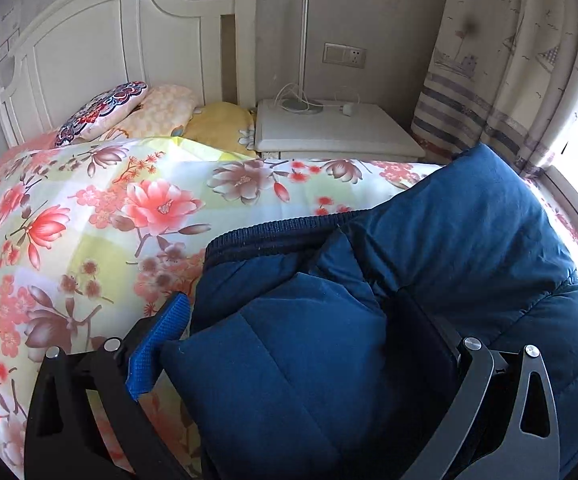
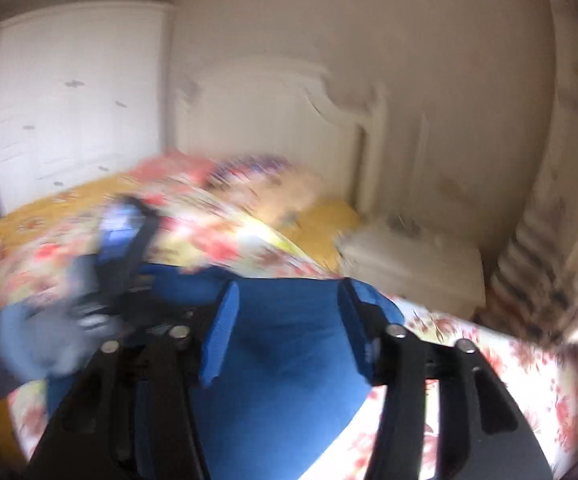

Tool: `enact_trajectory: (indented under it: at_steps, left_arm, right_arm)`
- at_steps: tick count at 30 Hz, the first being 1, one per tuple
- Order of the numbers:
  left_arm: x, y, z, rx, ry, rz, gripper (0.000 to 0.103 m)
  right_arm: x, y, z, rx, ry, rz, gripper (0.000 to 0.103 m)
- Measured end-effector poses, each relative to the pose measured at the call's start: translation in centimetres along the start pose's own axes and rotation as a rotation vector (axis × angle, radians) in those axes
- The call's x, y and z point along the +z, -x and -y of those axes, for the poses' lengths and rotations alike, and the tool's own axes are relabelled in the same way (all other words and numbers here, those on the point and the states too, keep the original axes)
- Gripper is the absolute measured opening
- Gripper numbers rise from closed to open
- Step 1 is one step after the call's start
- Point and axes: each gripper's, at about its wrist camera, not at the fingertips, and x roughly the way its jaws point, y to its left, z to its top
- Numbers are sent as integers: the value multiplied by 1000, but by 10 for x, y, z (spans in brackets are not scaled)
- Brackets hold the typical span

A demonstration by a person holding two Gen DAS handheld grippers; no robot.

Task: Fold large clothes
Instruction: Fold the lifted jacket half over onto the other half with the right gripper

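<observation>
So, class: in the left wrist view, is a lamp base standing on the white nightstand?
Yes: a round lamp base with its thin pole stands on the white nightstand.

Bed under floral quilt; navy padded jacket and three pillows on top

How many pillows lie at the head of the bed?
3: a dark patterned pillow leftmost, a peach checked pillow beside it, a yellow pillow nearest the nightstand. Others may be hidden under the quilt.
</observation>
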Motion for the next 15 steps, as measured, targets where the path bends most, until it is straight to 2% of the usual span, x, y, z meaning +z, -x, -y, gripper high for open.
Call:
enact_trajectory:
  at_steps: [2, 3, 4, 5, 7, 9, 11, 15]
  left_arm:
    - [-1, 0, -2, 5, 7, 0, 99]
    - [-1, 0, -4, 26, 23, -1, 99]
    - [-1, -1, -6, 29, 37, -4, 99]
    - [0, -5, -7, 34, 42, -20, 99]
    - [0, -10, -8, 31, 45, -41, 99]
    - [1, -13, -8, 36, 38, -51, 99]
    - [2, -18, -9, 31, 39, -72, 99]
    - [3, -28, -16, -11, 71, -108, 99]
  right_arm:
    - [4, -49, 13, -23, -29, -72, 40]
    - [0, -86, 17, -9, -55, -141, 41]
    - [-12, -125, 18, -14, -37, -258, 41]
    - [-23, -151, 14, -23, -5, -325, 43]
    - [-30, -170, 18, -4, -44, -338, 43]
    - [-26, -175, 14, -21, -2, -356, 43]
    - [-36, -175, 7, -30, 19, -360, 43]
    - [-42, -179, 14, -21, -6, -350, 44]
